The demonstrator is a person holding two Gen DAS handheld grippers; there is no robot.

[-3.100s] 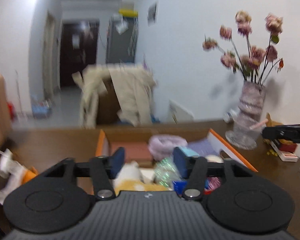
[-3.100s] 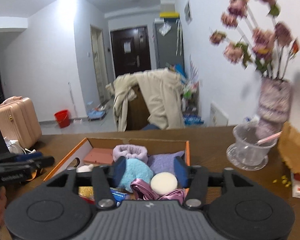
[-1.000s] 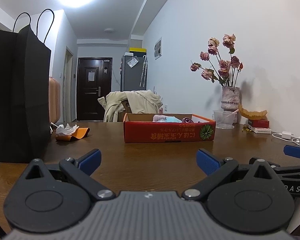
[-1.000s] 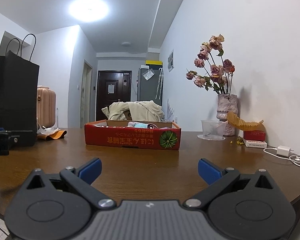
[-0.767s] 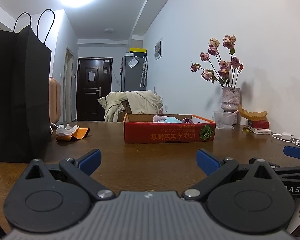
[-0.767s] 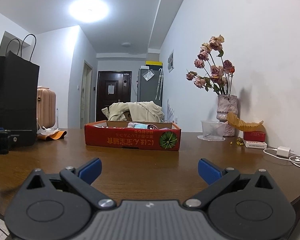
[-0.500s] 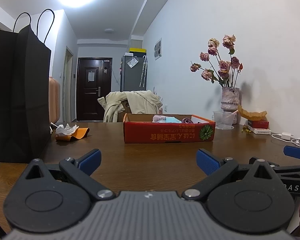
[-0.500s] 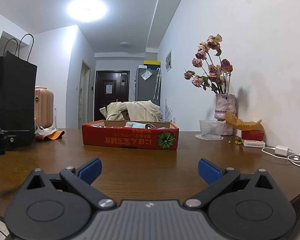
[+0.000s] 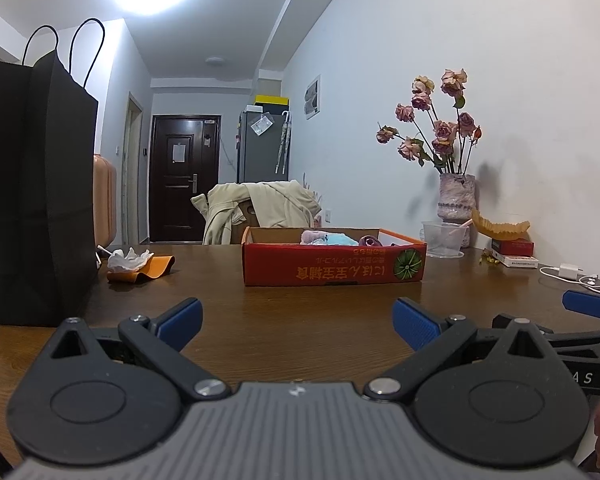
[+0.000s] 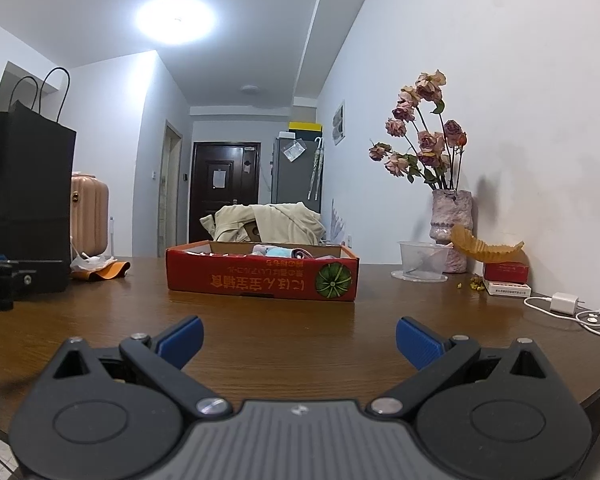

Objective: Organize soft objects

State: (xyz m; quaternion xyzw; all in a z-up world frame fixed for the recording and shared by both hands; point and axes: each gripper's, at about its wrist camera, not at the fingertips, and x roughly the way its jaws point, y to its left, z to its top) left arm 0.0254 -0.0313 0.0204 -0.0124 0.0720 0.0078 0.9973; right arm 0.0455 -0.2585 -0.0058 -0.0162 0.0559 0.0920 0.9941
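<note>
— Toward the far side of the tabletop (image 9: pixel 300 320), what stands there?

— Sitting flat on the wood is a red cardboard box (image 9: pixel 332 270), low-walled, with printed characters and a green melon picture on its near side. Soft objects (image 9: pixel 328 237) lie inside it: a pink piece and a light blue piece show just above the rim; the rest is hidden by the wall.

— And the left gripper (image 9: pixel 298 322)?

— Low over the near edge of the tabletop, its blue-padded fingers (image 9: pixel 182 318) spread wide and holding nothing. It is well apart from the box.

— The right gripper (image 10: pixel 299 334)?

— Likewise at the near edge, fingers (image 10: pixel 418 342) wide apart and empty. In the left wrist view one of its blue tips pokes in at the right.

— What else is on the tabletop?

— A tall black paper bag (image 9: pixel 36 192) stands by the left edge, with crumpled white tissue (image 9: pixel 128 258) on an orange piece just beside it. Near the right edge by the wall stand a vase of dried roses (image 9: pixel 456 196), a clear plastic cup (image 9: pixel 444 238), a small red box (image 9: pixel 512 246) and a white charger with cable (image 10: pixel 564 303).
</note>
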